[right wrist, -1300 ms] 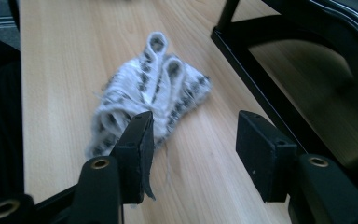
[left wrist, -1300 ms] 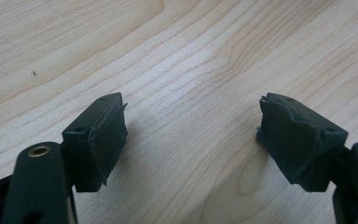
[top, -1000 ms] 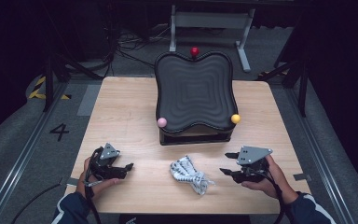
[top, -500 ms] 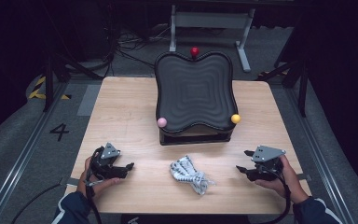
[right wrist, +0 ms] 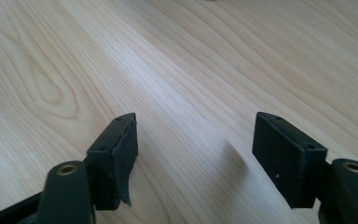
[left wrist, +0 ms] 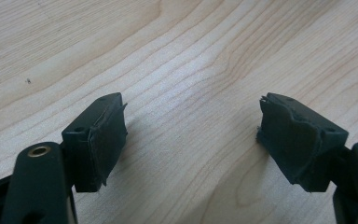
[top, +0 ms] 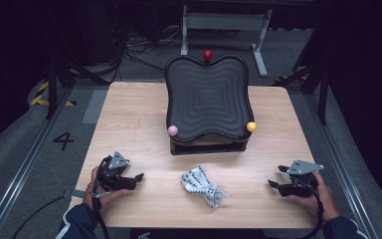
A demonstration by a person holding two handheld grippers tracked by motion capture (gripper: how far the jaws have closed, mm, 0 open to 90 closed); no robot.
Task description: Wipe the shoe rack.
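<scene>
Cable bundle [top: 202,185] loose between tools

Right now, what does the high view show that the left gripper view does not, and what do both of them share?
High view alone: the white bundled cable lying between the two grippers, the black wavy tray with its pink ball, yellow ball and red ball, plus the right gripper, open and held apart from the cable. Left gripper view alone: the frayed black pads, close up, with nothing between them. Both share the wooden table and the left gripper, open over bare wood.
</scene>
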